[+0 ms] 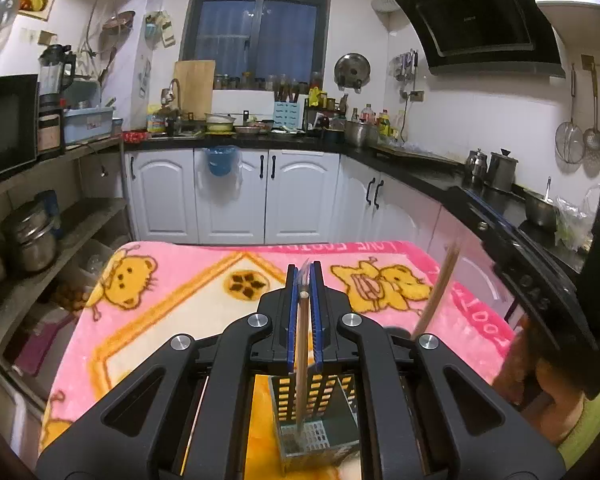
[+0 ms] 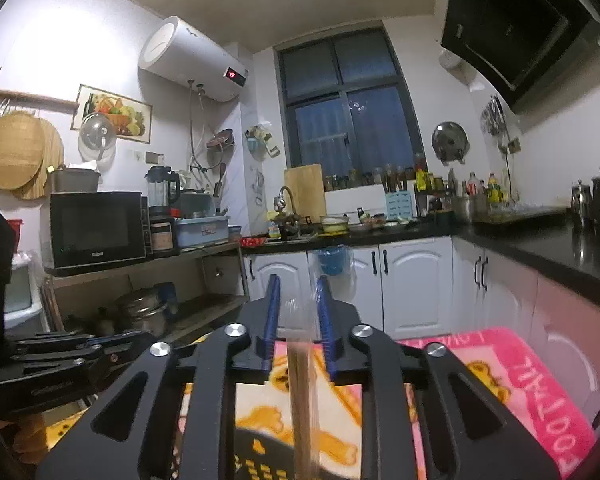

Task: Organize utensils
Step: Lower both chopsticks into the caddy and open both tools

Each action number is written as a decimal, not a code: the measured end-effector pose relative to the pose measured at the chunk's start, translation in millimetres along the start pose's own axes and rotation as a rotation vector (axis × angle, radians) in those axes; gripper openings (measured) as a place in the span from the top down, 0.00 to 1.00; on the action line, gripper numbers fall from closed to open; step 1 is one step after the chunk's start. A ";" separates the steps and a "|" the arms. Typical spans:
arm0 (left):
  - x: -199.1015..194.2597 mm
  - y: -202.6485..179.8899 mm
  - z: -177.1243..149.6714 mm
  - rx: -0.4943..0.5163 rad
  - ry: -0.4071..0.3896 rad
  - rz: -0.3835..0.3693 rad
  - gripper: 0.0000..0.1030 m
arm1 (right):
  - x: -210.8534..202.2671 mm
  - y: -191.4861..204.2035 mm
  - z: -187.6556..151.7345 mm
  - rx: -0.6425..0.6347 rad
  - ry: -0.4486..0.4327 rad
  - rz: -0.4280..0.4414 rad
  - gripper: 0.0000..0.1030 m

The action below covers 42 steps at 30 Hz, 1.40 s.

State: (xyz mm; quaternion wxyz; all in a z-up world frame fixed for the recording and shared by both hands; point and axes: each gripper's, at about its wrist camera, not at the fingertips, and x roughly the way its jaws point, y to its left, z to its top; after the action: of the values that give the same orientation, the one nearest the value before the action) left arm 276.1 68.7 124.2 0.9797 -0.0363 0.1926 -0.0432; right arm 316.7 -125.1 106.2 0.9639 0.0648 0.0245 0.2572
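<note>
My left gripper (image 1: 305, 280) is shut on a wooden chopstick (image 1: 301, 356) that hangs down into the perforated metal utensil holder (image 1: 320, 432) standing on the pink blanket. My right gripper (image 2: 298, 300) is open, its blue pads apart. A blurred pair of chopsticks (image 2: 302, 400) drops between them toward the dark holder rim (image 2: 260, 452) below. The same blurred chopsticks (image 1: 440, 284) show at the right of the left wrist view, beside the right gripper's black body (image 1: 556, 304).
The pink cartoon blanket (image 1: 172, 304) covers the table. White cabinets (image 1: 236, 196) and a black counter with pots (image 1: 496, 168) stand behind and to the right. A shelf with a microwave (image 2: 96, 228) and pots is at the left. The left gripper's body (image 2: 52, 360) is at the left.
</note>
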 end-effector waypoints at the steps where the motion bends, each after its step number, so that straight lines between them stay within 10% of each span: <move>1: 1.1 -0.1 -1.4 -0.001 0.006 -0.001 0.97 | -3.5 -1.6 -0.8 0.005 0.005 -0.001 0.80; 14: 2.9 -3.7 -26.3 -0.011 0.064 -0.031 0.94 | -38.7 -22.4 -13.2 0.049 0.221 -0.032 0.62; 25: -13.3 -7.2 -31.4 -0.024 0.083 -0.035 0.57 | -63.2 -27.3 -23.6 0.082 0.360 -0.085 0.35; 42: -53.6 -13.4 -46.8 -0.029 0.071 -0.049 0.10 | -103.6 -23.7 -32.9 0.069 0.425 -0.068 0.20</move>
State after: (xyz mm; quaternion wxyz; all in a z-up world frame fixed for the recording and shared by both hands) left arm 208.0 58.2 102.3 0.9702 -0.0537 0.2270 -0.0658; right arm 236.0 -193.5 71.8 0.9423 0.0414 0.2382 0.2316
